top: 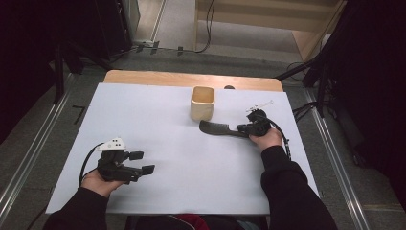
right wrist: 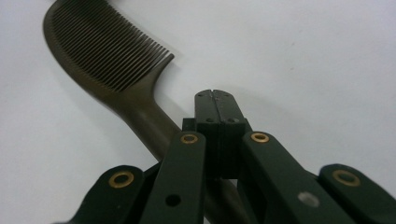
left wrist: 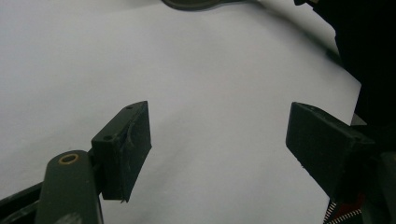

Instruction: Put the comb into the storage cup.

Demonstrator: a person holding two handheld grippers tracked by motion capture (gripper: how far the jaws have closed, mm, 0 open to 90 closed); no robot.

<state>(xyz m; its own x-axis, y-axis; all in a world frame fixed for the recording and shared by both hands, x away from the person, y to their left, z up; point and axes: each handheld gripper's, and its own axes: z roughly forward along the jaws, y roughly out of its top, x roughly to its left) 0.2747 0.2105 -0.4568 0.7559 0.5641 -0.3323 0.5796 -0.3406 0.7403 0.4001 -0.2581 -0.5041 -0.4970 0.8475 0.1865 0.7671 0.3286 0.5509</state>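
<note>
A dark comb (top: 218, 128) lies flat on the white sheet right of centre, teeth end to the left. My right gripper (top: 243, 128) sits over its handle end. In the right gripper view the jaws are shut (right wrist: 215, 97), pad against pad with nothing between the tips, and the comb (right wrist: 107, 51) has its handle running down under the jaws' left side. My left gripper (top: 142, 162) rests low at the sheet's near left, open. Its two pads stand wide apart over bare white sheet (left wrist: 219, 140).
A pale wooden cup (top: 202, 103) stands upright just behind the comb's teeth end. The white sheet (top: 143, 110) covers most of a wooden table. A small metal object (top: 261, 104) lies behind the right gripper. Floor rails and cables run along both sides.
</note>
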